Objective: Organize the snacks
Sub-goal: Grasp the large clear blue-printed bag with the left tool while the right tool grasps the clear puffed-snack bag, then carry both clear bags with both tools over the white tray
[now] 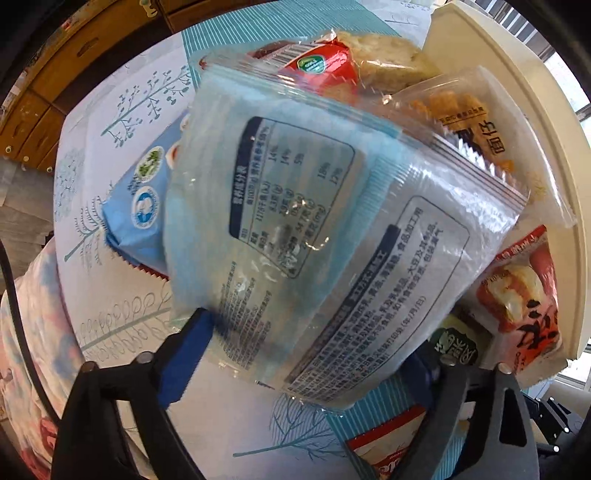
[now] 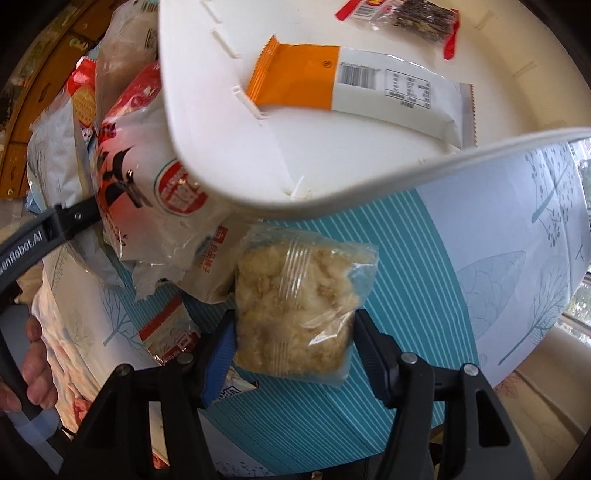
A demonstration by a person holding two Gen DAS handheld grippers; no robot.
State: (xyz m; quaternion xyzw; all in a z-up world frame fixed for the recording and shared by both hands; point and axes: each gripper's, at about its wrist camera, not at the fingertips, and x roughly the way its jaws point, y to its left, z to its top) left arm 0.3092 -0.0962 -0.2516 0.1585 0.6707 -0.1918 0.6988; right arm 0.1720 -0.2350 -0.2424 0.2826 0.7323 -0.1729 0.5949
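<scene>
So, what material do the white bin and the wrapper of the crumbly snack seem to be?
White bin: probably moulded plastic, smooth and slightly matte, with moulded ribs and a rounded rim. Crumbly snack wrapper: thin clear plastic film, glossy, with heat-seal ridges and glare.

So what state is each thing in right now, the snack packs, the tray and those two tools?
Left tool: closing around the pale blue packet, fingers at its edges.
Right tool: shut on the clear crumbly snack bag.
White tray: holds the orange-and-white packet and a red-ended bar.
Red-and-white bag: lying outside the tray.
</scene>
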